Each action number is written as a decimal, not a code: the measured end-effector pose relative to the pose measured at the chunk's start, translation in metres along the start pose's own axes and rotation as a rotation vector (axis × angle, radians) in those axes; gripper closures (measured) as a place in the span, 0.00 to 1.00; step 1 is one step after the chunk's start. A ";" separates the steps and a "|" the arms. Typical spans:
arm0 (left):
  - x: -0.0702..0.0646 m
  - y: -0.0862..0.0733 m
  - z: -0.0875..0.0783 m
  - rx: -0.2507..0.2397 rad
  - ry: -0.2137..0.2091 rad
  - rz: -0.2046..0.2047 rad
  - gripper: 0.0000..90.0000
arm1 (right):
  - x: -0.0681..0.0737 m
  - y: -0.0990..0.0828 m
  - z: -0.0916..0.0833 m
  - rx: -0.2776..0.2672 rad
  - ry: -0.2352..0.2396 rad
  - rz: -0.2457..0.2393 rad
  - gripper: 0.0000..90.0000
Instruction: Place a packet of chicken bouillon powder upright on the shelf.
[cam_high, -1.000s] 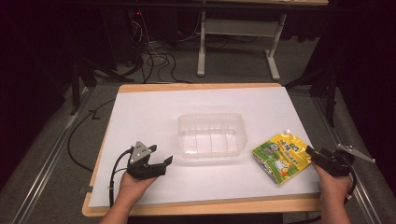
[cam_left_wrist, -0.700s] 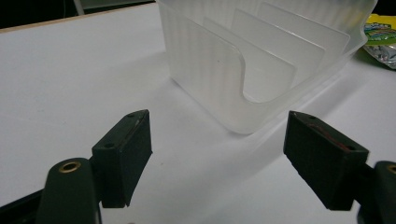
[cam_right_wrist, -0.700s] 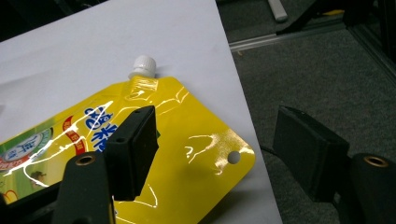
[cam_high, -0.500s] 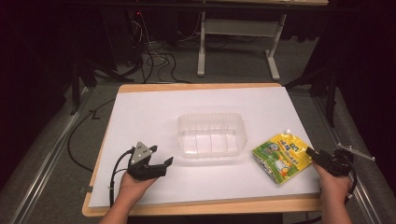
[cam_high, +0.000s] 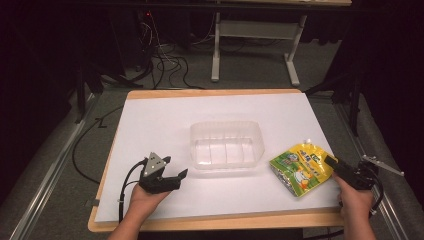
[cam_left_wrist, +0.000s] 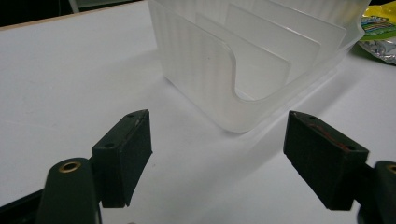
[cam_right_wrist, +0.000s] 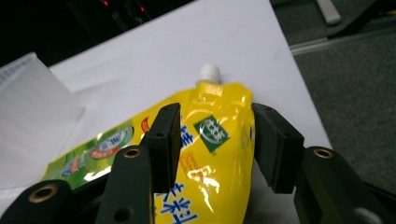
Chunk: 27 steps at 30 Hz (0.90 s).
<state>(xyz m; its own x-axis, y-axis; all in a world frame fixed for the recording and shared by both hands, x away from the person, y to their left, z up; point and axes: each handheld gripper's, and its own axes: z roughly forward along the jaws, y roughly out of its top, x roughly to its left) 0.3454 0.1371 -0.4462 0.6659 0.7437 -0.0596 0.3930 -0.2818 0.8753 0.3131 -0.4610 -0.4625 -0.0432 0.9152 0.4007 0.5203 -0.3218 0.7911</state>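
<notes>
Almost nothing has shifted since the earlier frame: both hands rest where they were, and only the right gripper's jaws have been closing in on the pouch.

At the left, the left gripper (cam_high: 175, 179) sits low on the tabletop (cam_high: 150, 125) with its jaws wide and nothing between them. It points at the clear plastic tray (cam_left_wrist: 252, 60) just ahead, likely parked there, ready to steady the tray.

The tray lies between the two grippers, its divided slots open upward to take something.

At the right, the right gripper (cam_right_wrist: 215, 144) straddles the yellow pouch (cam_right_wrist: 210, 154) near its white cap (cam_right_wrist: 209, 73). One jaw overlaps the printed face and the other stands at the far edge. I cannot tell whether the pads press yet. Taking the pouch near its stiffer spout end should keep it from folding when lifted.
</notes>
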 end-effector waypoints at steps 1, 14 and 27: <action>-0.001 0.000 0.000 -0.001 -0.001 0.002 0.27 | 0.000 -0.001 0.002 0.012 -0.004 -0.005 0.61; -0.003 0.001 0.001 -0.007 -0.018 0.001 0.27 | -0.011 -0.006 0.013 0.122 -0.023 0.094 0.68; -0.003 0.004 0.000 -0.023 -0.015 0.008 0.27 | -0.012 -0.005 0.018 0.177 -0.009 0.093 0.89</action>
<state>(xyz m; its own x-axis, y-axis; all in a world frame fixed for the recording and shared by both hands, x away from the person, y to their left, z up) 0.3451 0.1341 -0.4421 0.6783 0.7324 -0.0599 0.3734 -0.2733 0.8865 0.3262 -0.4662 -0.4801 0.0191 0.8858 0.4637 0.6634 -0.3582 0.6570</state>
